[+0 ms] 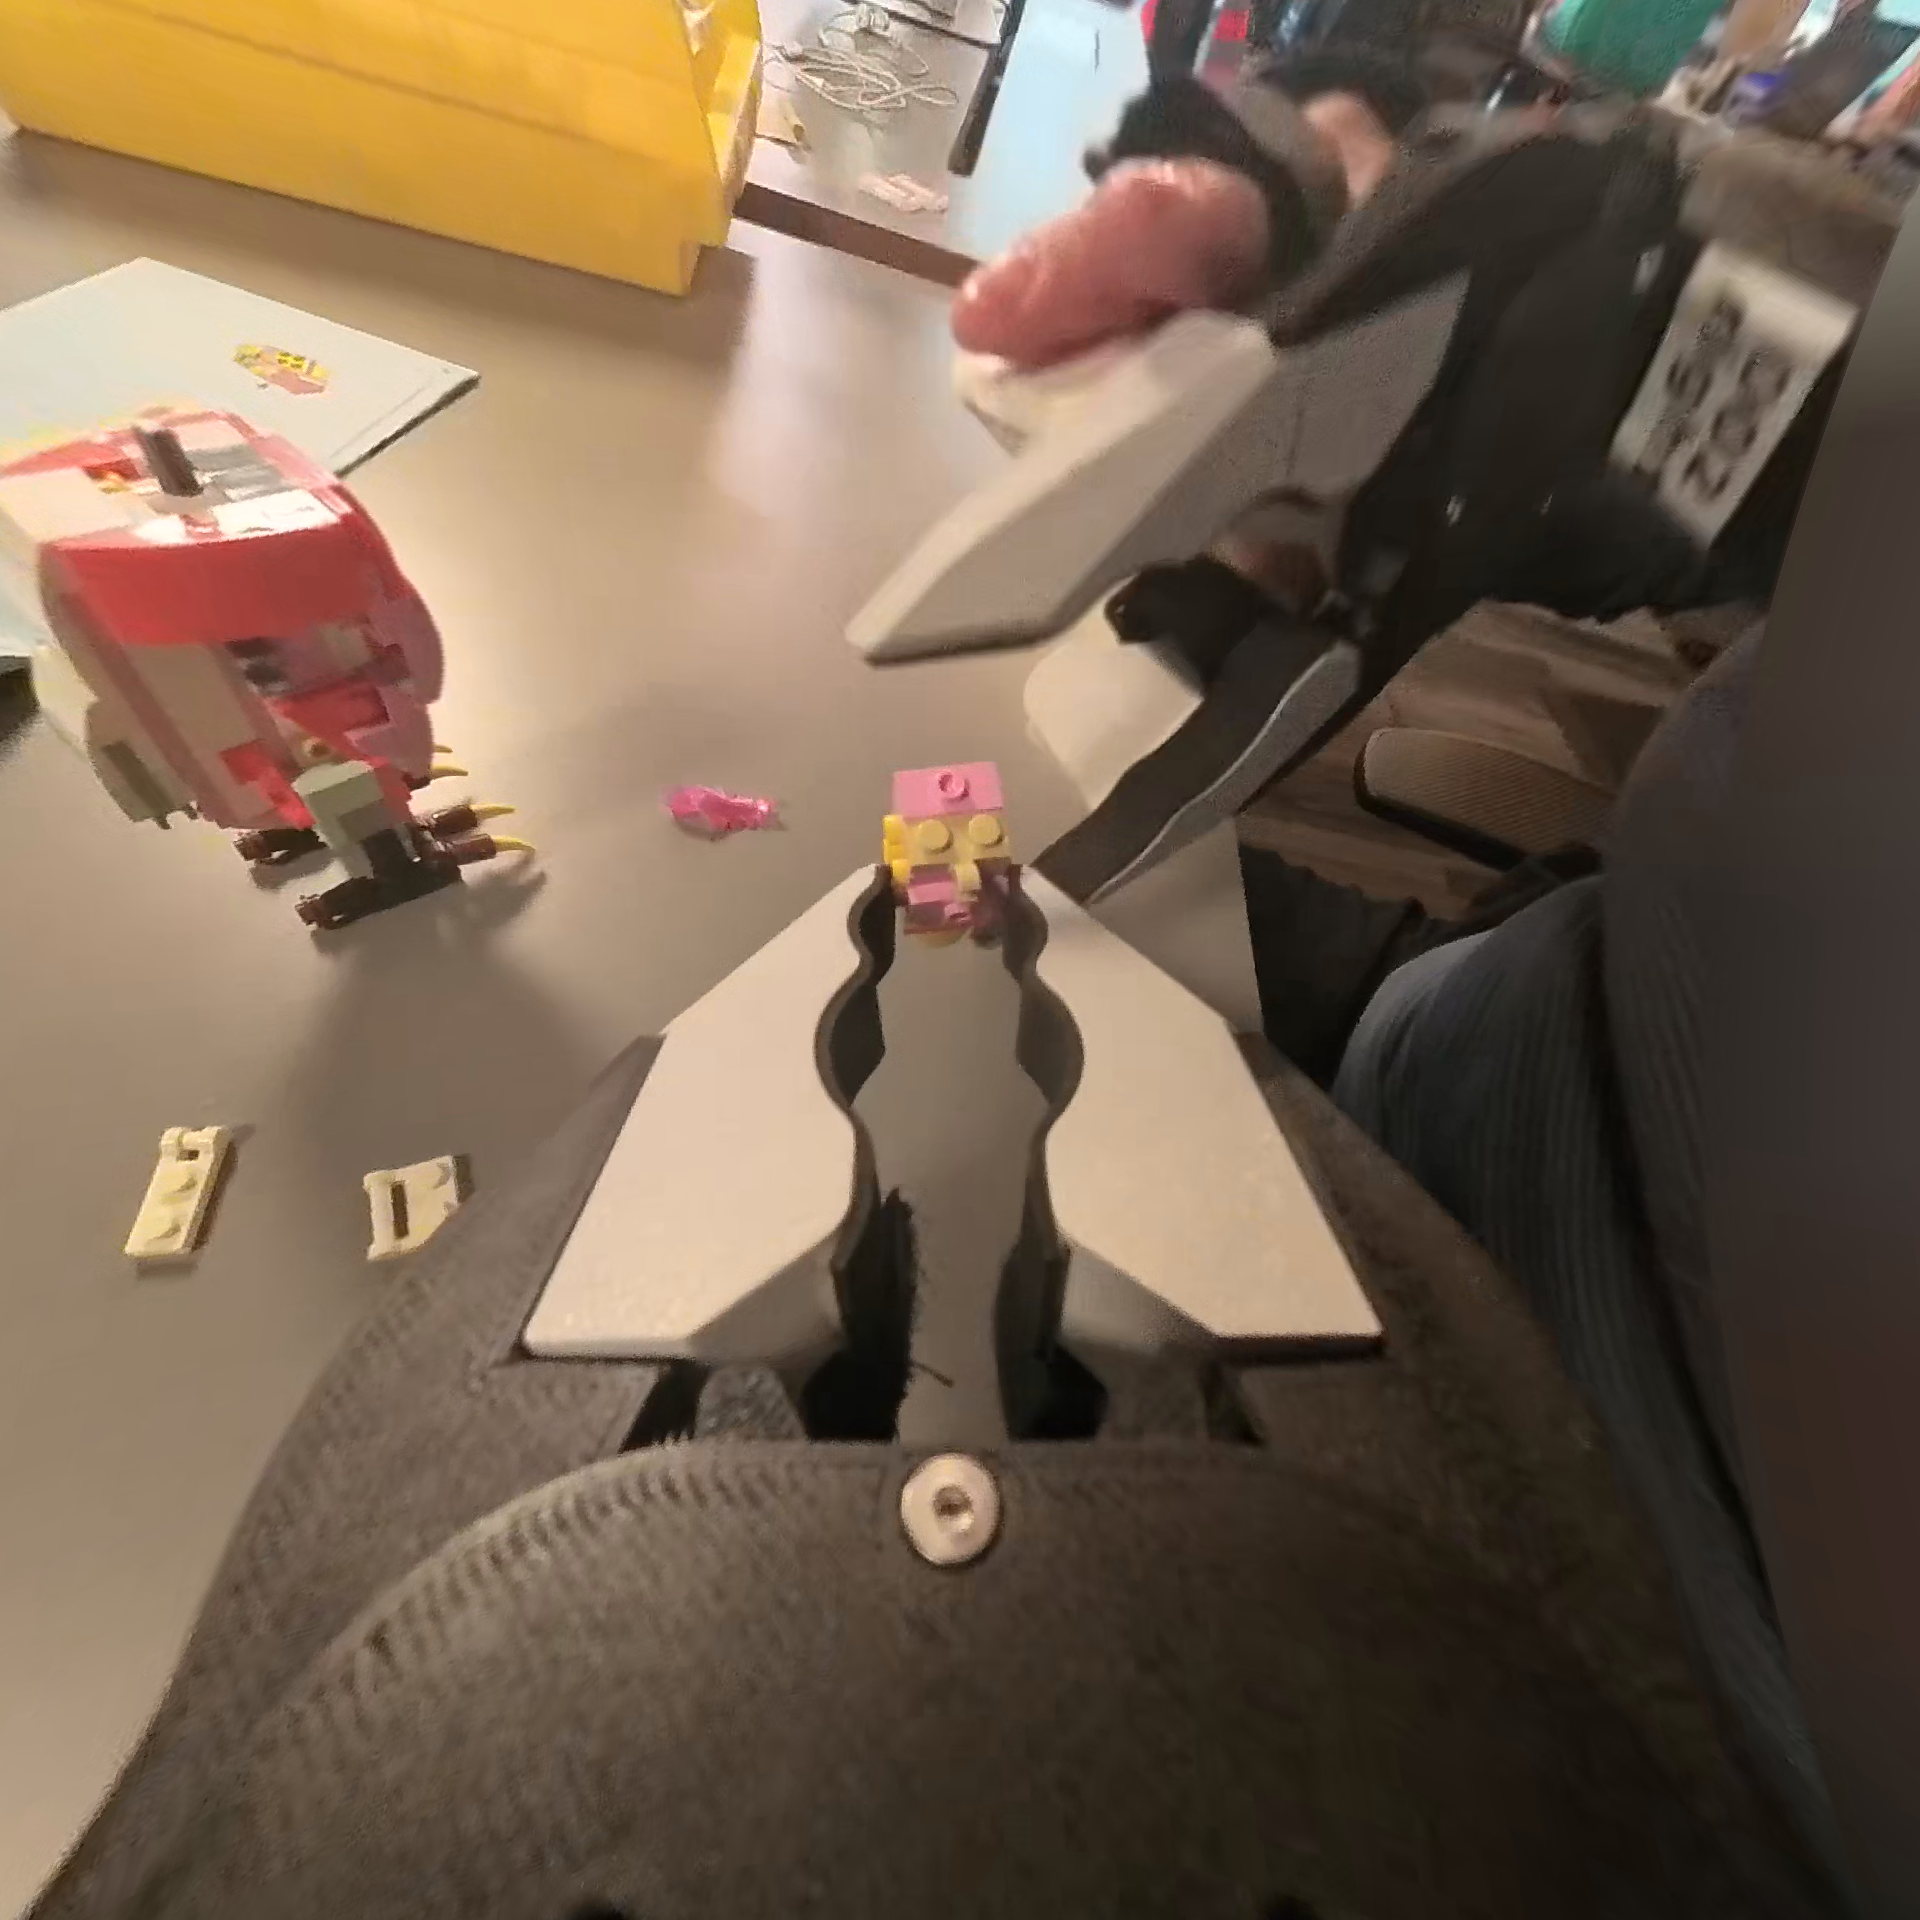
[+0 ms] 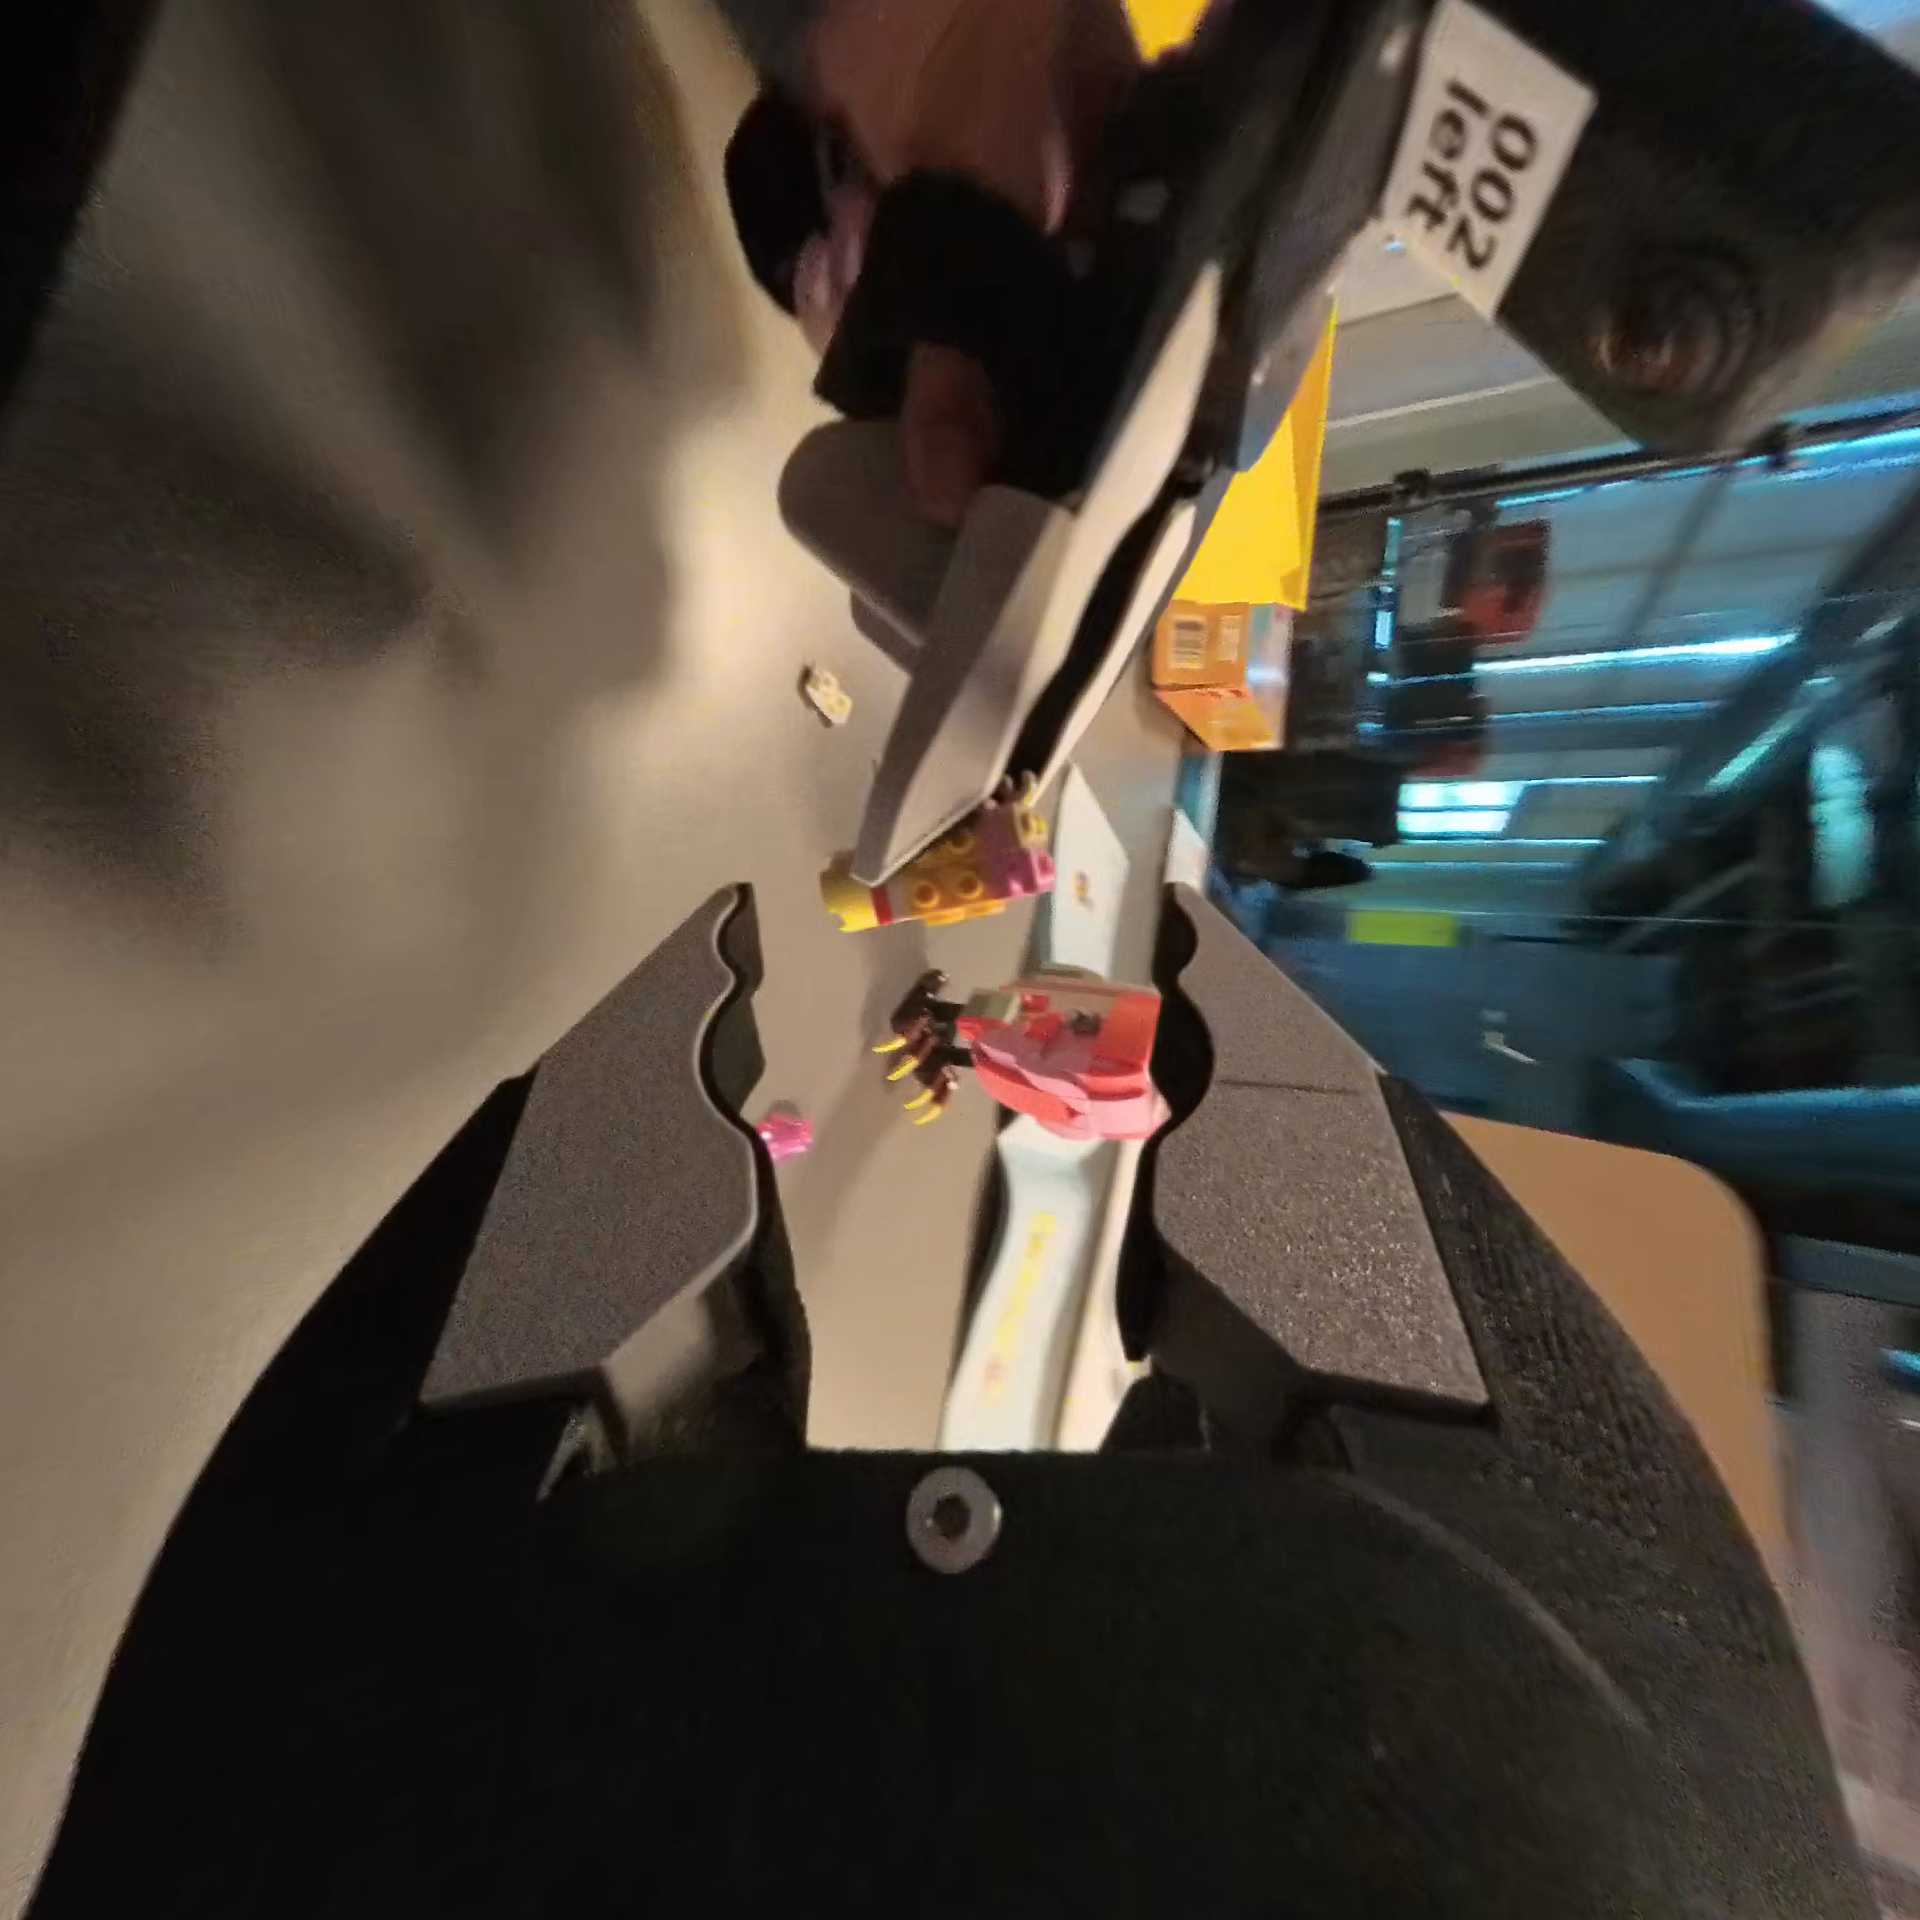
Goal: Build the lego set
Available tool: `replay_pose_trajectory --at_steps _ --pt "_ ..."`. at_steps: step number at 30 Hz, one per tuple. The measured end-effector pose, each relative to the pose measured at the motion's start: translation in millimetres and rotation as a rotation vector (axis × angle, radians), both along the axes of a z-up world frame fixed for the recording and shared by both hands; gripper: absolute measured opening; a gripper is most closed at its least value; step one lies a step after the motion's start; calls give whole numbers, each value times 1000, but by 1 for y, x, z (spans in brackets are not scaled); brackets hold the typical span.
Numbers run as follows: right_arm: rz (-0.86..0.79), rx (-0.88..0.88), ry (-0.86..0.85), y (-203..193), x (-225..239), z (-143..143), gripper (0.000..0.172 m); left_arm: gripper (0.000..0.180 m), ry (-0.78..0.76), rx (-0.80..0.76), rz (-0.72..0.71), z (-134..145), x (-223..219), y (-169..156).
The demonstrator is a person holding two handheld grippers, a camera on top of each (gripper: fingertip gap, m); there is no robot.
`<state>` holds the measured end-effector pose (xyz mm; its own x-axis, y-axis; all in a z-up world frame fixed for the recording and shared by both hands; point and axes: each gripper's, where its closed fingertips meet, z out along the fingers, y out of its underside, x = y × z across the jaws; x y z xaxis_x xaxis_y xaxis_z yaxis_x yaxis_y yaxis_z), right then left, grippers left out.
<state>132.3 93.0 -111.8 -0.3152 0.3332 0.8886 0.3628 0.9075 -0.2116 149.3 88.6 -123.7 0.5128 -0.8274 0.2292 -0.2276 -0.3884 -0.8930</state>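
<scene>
Left of the left gripper's (image 1: 948,883) jaws, on a smooth grey-brown table (image 1: 644,582): two flat cream plates (image 1: 179,1192), studded and rectangular, side by side. Farther out on that side stands a blocky red, pink and grey brick model (image 1: 223,644) on dark clawed feet with curved yellow talons, with a pale sheet (image 1: 208,343) behind it and a glossy yellow bin (image 1: 416,104) beyond. Just ahead-left of the tips lies a crinkled translucent magenta piece (image 1: 720,807). The jaws stand narrowly apart, the matte grey fingers (image 1: 769,1039) with wavy black inner pads pressed on a small pink-and-yellow studded brick assembly (image 1: 948,844), square pink top protruding beyond the tips. To the right, the right gripper (image 2: 961,914) is raised, tilted and motion-blurred; its jaws stand wide apart with nothing between them, the brick assembly just ahead of its tips.
</scene>
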Motion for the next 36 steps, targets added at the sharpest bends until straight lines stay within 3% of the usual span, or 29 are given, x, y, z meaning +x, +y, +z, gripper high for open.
replay_pose_trajectory --at_steps 4,10,20,27,30,33,36 --pt "-8 163 37 4 -7 -4 66 19 -25 -39 8 3 2 3" --pt "-60 181 81 12 -9 -1 47 19 -70 -77 -5 8 6 4" --pt "-87 170 74 16 -7 -1 45 18 -100 -124 2 9 8 7" --pt "-82 302 30 22 -6 -2 44 19 -82 -152 27 6 8 12" --pt "-101 188 59 23 -6 1 45 18 -111 -148 32 12 8 13" --pt "-135 -27 124 23 -6 11 45 18 -229 -151 50 26 9 16" --pt "-153 -133 164 24 -6 18 45 18 -329 -153 67 33 9 17"
